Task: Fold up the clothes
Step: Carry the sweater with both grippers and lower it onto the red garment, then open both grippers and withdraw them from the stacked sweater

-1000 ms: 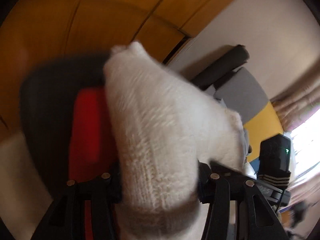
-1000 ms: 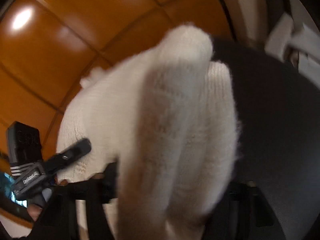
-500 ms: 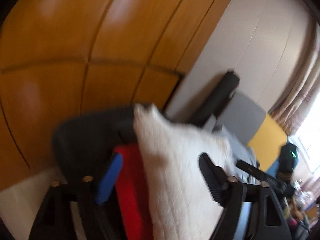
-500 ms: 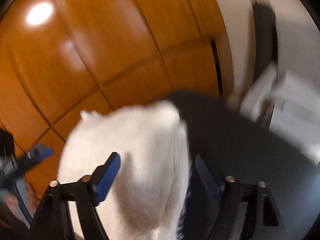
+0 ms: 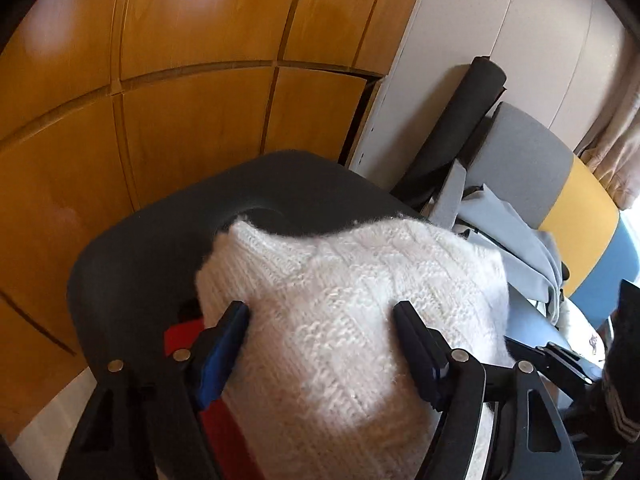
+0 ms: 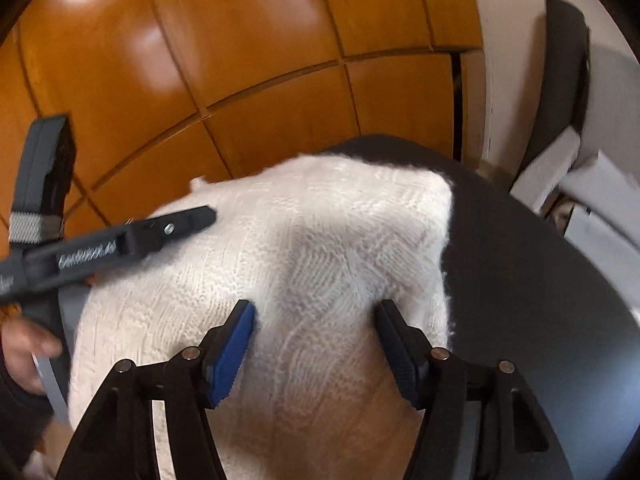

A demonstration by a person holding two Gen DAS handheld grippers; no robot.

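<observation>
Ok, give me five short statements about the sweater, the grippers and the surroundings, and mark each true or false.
1. The white knit sweater lies on a dark rounded surface. True.
2. The left gripper is clamped shut on the sweater. False: its fingers stand apart on either side of the knit, open.
3. The right gripper is open, its fingers either side of the sweater. True.
4. The panels behind the dark surface are blue tiles. False: they are orange-brown wooden panels.
5. A red item shows beside the sweater, at the left gripper's left finger. True.
</observation>
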